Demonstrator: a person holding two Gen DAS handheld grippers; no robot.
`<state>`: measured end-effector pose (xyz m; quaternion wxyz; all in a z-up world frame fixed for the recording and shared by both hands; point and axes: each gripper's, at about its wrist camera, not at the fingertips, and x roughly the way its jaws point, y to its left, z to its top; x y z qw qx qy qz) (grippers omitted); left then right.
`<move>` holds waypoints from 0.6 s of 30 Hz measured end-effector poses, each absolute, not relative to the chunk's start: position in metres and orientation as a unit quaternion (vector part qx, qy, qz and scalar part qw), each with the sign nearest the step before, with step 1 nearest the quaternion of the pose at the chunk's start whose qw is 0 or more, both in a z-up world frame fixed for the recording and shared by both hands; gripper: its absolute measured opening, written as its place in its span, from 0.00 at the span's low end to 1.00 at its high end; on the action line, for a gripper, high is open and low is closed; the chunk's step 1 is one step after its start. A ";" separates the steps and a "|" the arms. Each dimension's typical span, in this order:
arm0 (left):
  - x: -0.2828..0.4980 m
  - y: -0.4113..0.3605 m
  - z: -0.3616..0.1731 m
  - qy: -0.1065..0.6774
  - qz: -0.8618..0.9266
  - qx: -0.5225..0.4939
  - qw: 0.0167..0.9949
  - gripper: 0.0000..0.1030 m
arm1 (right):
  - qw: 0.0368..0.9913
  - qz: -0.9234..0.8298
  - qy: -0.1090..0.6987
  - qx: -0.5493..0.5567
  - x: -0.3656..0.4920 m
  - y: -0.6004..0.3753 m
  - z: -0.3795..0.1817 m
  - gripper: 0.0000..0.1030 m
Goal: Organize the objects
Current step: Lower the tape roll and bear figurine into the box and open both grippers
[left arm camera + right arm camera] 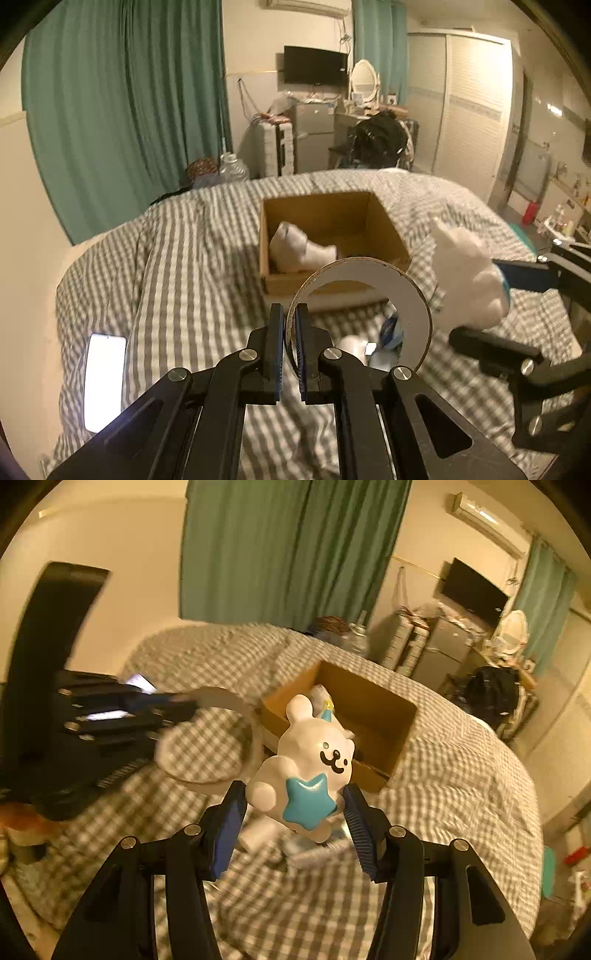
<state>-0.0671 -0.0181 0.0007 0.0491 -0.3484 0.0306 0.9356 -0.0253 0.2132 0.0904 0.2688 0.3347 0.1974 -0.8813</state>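
My left gripper [289,314] is shut on the rim of a white tape roll [413,295] and holds it above the bed, just short of an open cardboard box [325,218]. A white sock-like item [299,251] lies inside the box. My right gripper [295,797] is shut on a white rabbit figure with a teal star [310,760] and holds it up near the box [373,709]. The rabbit also shows in the left wrist view [469,273], to the right of the box. The tape roll and left gripper [181,705] show blurred at the left of the right wrist view.
A lit phone [103,380] lies on the checked bedcover [184,258] at the left. Small white and blue items [295,845] lie on the bed below the rabbit. Green curtains, a fridge, a dresser and a wardrobe stand beyond the bed.
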 end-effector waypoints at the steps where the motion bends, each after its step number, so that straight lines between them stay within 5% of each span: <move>1: -0.072 -0.018 0.007 0.030 0.937 -0.343 0.051 0.06 | 0.276 -0.881 0.194 0.331 -0.029 0.212 0.098 0.52; 18: -0.190 -0.020 0.049 0.053 0.951 -0.304 0.031 0.06 | 0.257 -0.904 0.184 0.287 -0.138 0.198 0.160 0.52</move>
